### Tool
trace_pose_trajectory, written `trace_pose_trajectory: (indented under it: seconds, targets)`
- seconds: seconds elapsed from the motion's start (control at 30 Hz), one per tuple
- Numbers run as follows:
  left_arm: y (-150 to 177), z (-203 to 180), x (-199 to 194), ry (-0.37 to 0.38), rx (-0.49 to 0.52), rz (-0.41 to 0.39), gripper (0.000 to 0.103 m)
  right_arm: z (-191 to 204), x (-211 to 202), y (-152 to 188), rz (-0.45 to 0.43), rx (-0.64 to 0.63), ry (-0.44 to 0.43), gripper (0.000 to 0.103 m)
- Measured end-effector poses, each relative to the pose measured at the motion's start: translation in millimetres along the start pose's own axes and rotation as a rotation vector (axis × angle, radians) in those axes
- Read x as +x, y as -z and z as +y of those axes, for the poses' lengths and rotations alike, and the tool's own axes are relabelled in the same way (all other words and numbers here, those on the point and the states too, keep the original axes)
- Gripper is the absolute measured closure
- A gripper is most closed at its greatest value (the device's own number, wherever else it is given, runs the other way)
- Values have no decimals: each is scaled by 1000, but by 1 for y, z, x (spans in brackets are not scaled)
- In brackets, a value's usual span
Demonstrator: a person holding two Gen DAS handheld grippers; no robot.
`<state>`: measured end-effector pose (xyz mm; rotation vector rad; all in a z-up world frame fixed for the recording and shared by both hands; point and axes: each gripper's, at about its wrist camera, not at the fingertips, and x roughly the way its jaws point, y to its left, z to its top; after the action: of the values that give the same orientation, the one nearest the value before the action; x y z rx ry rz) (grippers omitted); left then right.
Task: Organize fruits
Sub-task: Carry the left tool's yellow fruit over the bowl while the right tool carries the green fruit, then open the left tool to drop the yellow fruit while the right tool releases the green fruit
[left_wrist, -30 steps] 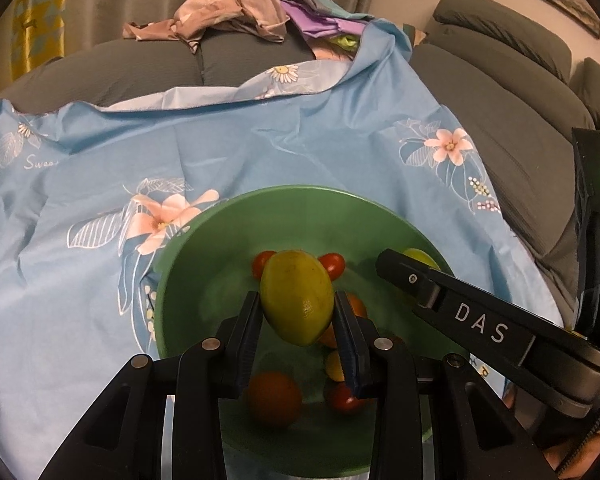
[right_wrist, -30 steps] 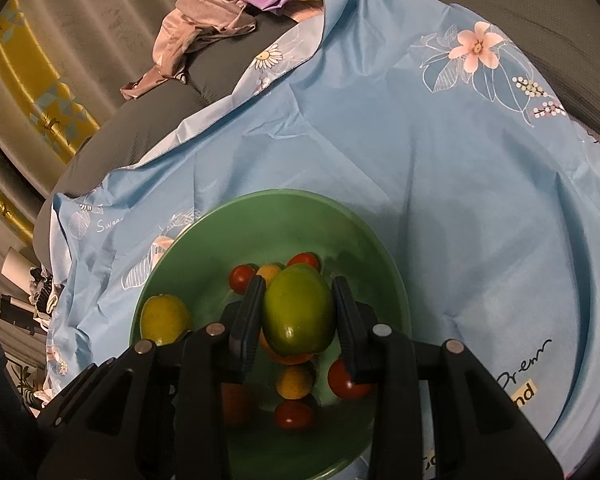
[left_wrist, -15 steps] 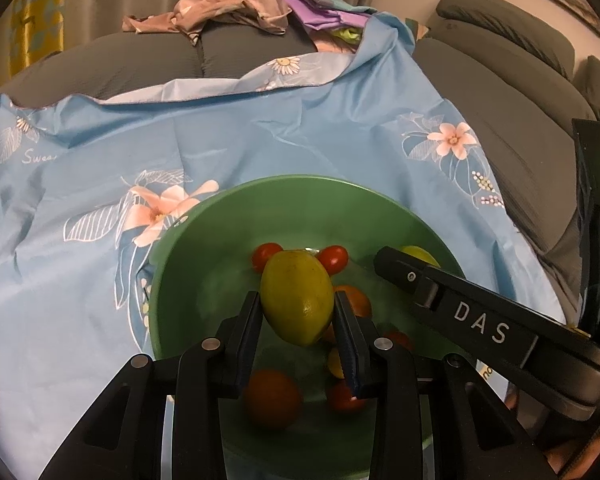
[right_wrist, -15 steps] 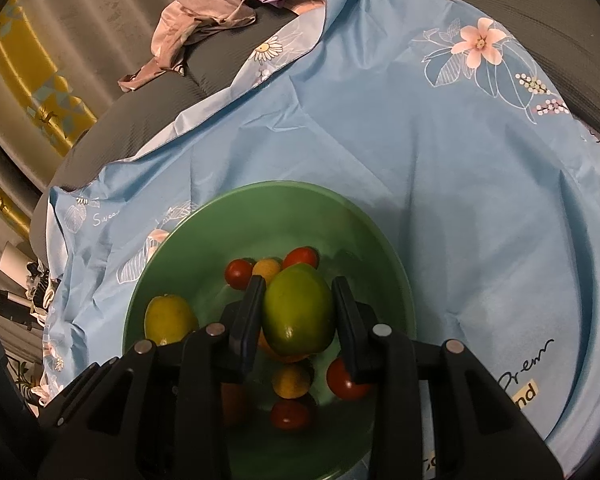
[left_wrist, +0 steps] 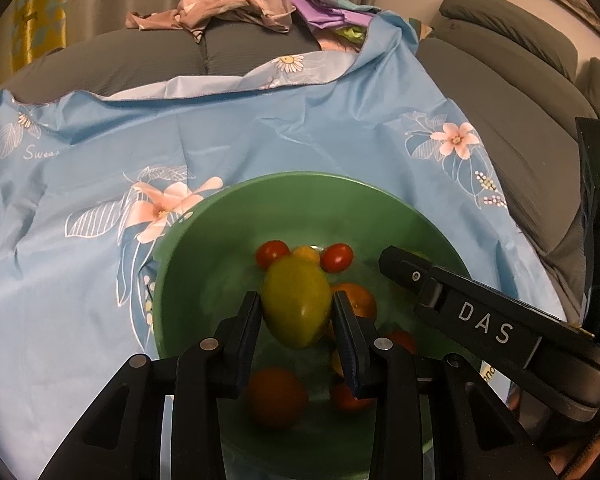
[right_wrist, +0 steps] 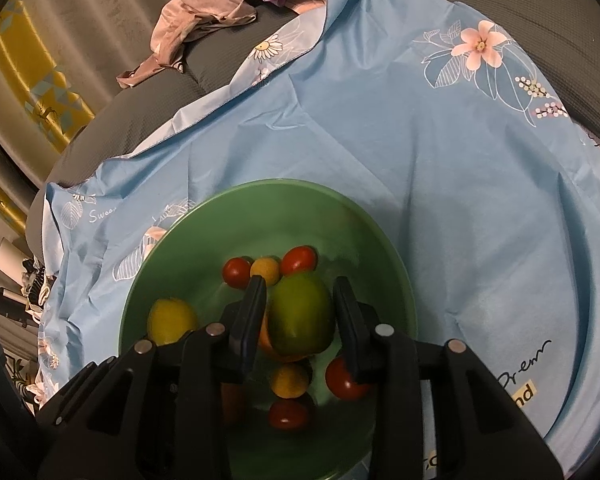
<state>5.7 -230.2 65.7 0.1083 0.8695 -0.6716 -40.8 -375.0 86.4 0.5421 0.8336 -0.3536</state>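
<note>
Left claw [left_wrist: 296, 308] was clenched on a yellow-green lemon [left_wrist: 295, 302] above the green bowl [left_wrist: 236, 208]; right claw [right_wrist: 300, 312] gripped a green lime [right_wrist: 300, 314] over the same bowl, its arm crossing close on the left claw's right. Below both lay cherry tomatoes [right_wrist: 236, 272] and an orange [left_wrist: 276, 398]. Beyond the bowl's rim [right_wrist: 268, 186], open blue floral cloth [right_wrist: 380, 140] spread ahead to its edge on the grey sofa [left_wrist: 140, 64].

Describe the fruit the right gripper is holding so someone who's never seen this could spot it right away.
Find the green bowl on the blue floral cloth. Above its small fruits, the right gripper holds a lime-like green fruit. It is much bigger than the red cherry tomatoes and greener than the yellow lemon beside it.
</note>
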Motion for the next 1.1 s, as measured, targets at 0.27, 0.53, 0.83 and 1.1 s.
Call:
trace_pose_trajectory:
  seconds: [0.27,0.53,0.83,1.1]
  targets:
    - [-2,-1,-16,-16,19,-28,67,3,-7,0,-25,-8,0,54]
    - [-4,5,-41,-42,20,-77,47,9,-21,-1,-68,-16,-6,43]
    - [-2,10,-52,-37,0,-92,46,16,-33,0,-102,-32,9,42]
    - [1,13,-54,-20,-20,-106,46,17,-33,0,-104,-38,35,42]
